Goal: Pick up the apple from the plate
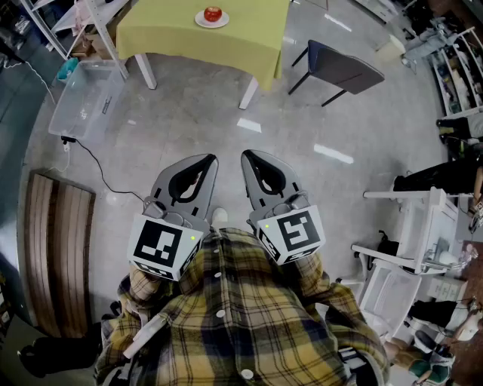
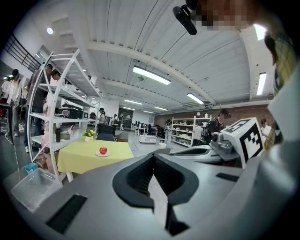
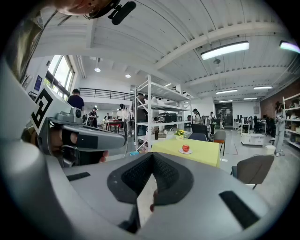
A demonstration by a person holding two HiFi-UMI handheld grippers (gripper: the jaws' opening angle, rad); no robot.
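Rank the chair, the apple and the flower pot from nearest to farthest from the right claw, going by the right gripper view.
1. The chair: low on the right, on the floor short of the table, nearest the right claw.
2. The apple: straight ahead, on its plate mid-table.
3. The flower pot: behind the apple, at the far edge of the yellow table.

Inventory by count, floor and table area:
- red round apple (image 1: pixel 213 13): 1
- white round plate (image 1: pixel 225 22): 1
- table under a yellow-green cloth (image 1: pixel 226 41): 1
- dark-seated chair on black legs (image 1: pixel 343 69): 1
- clear plastic storage tub (image 1: pixel 84 98): 1
- brown slatted wooden panel (image 1: pixel 56 256): 1
- small pot of yellow flowers (image 2: pixel 89 134): 1
- black floor cable (image 1: pixel 98 162): 1
- grey two-jaw grippers: 2, namely left gripper (image 1: pixel 204 160) and right gripper (image 1: pixel 249 156), with 1 black-and-white marker cube each
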